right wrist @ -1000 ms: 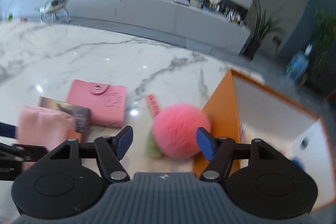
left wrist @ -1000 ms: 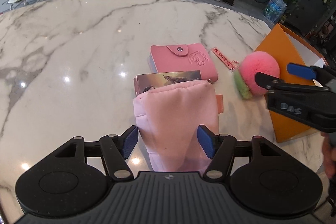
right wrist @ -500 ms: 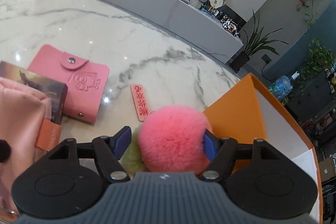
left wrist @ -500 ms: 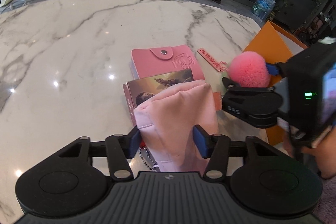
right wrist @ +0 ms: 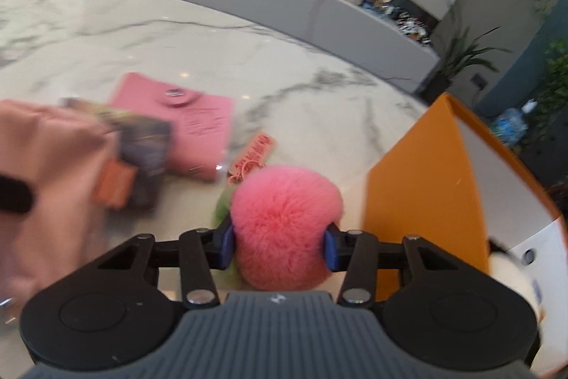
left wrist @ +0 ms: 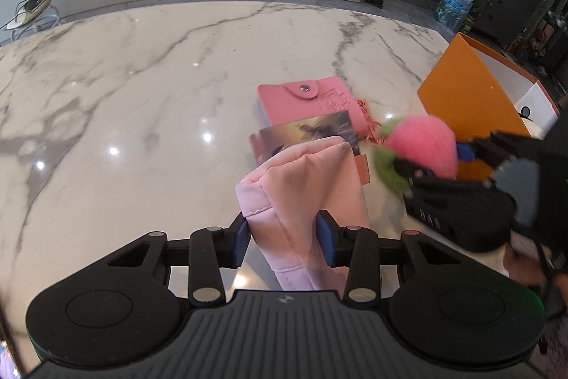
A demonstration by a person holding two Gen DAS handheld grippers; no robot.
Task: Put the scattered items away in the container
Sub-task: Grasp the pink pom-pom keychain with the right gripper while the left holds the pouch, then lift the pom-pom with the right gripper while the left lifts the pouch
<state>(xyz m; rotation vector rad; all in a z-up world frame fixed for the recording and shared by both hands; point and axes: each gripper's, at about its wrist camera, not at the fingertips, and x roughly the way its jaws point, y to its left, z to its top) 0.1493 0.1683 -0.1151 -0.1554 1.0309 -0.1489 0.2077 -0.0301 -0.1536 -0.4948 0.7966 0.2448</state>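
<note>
Left wrist view: the left gripper (left wrist: 284, 238) has just been closing and its blue pads now pinch the soft, pale pink fabric pouch (left wrist: 305, 194) at lower centre, the cloth creased and bulging above them. Behind the pouch lie a glossy picture card (left wrist: 301, 130) and a smooth pink snap wallet (left wrist: 312, 102) on the polished, grey-veined marble table (left wrist: 142, 87). At right, the right gripper (left wrist: 435, 160) clasps a fluffy round pink pompom (left wrist: 422, 148) with a green tuft, just in front of the stiff orange box (left wrist: 468, 95) with a white interior.

Right wrist view: the right gripper (right wrist: 278, 245), jaws just closed in, squeezes the furry pompom (right wrist: 284, 229) between its pads at lower centre. The box (right wrist: 422, 194) stands just right of it. A flat orange-red tag (right wrist: 257, 150) lies on the table (right wrist: 284, 66) above the pompom; the wallet (right wrist: 191, 126), the card (right wrist: 142, 137) and the blurred pouch (right wrist: 53, 183) sit at left
</note>
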